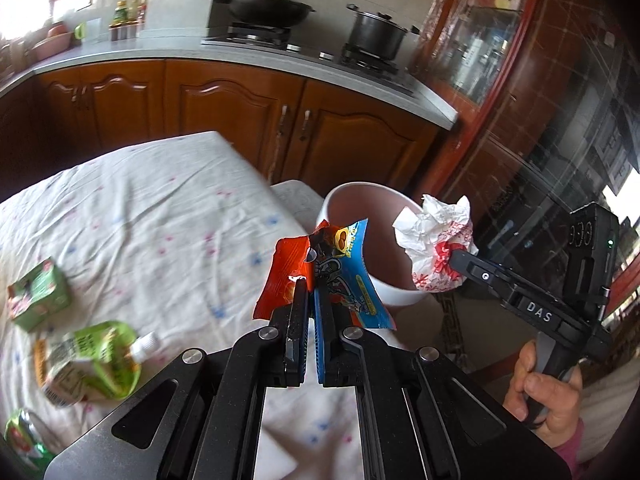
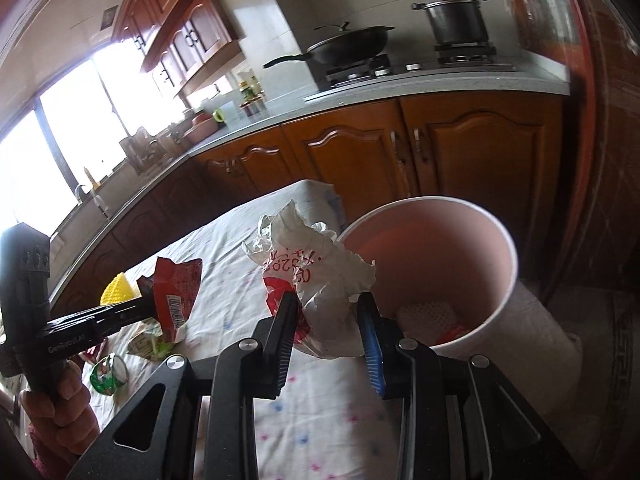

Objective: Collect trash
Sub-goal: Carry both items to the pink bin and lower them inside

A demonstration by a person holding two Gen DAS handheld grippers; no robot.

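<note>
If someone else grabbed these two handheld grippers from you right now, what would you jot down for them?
Left gripper: shut on a torn red and blue snack wrapper, held up near the pink bin.
Right gripper: shut on a crumpled white bag with red print, close by the bin's rim.
Done: some trash already lies at the bottom of the bin.
Left: drop both pieces in, then fetch the green pouch, the green carton and the green wrapper from the cloth-covered table.

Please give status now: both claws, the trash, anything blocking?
Left claw shut on snack wrapper. Right claw shut on crumpled bag. Pink bin close ahead, path clear.
</note>
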